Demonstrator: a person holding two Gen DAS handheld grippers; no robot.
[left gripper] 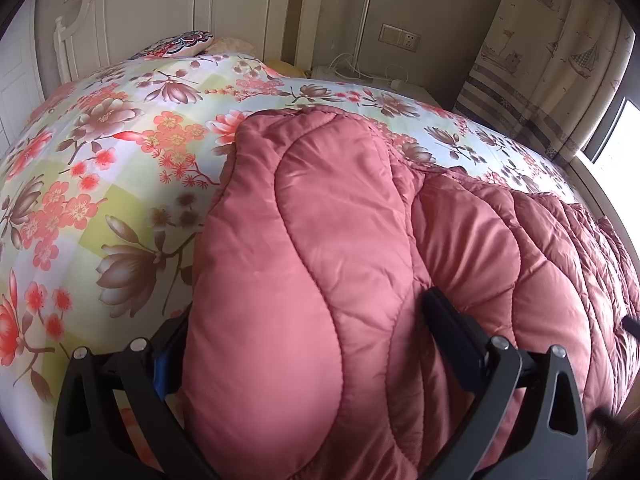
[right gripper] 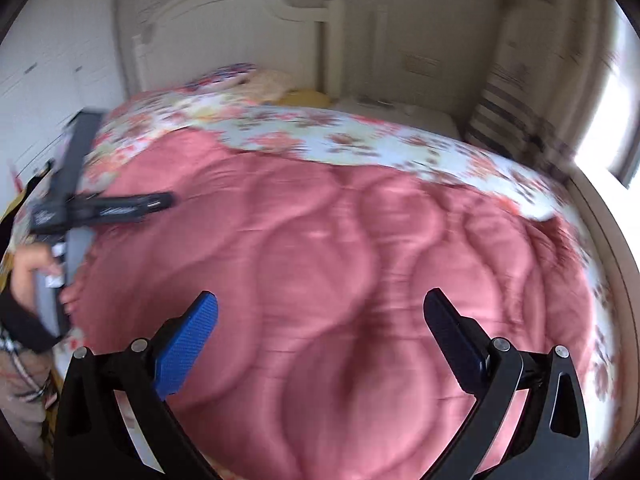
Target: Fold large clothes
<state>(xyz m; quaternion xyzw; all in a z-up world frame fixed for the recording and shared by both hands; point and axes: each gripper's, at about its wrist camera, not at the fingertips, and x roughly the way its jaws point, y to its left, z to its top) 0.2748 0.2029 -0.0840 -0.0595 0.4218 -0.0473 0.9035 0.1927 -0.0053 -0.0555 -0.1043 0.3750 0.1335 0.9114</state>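
Observation:
A pink quilted puffy coat [left gripper: 304,264] lies on a floral bedspread [left gripper: 92,168]. In the left wrist view a thick folded part of the coat fills the space between my left gripper's [left gripper: 308,320] wide-apart fingers; the left finger is mostly hidden behind the fabric. In the right wrist view, which is motion-blurred, the coat [right gripper: 320,240] spreads across the bed. My right gripper [right gripper: 320,316] is open and empty above it. The left gripper [right gripper: 120,206] shows at the coat's left edge, held by a hand.
A white headboard [left gripper: 160,8] and pillows [left gripper: 180,44] stand at the bed's far end. A nightstand [left gripper: 360,76] with cables sits beside it. A patterned curtain [left gripper: 552,52] and a bright window [left gripper: 616,136] are on the right.

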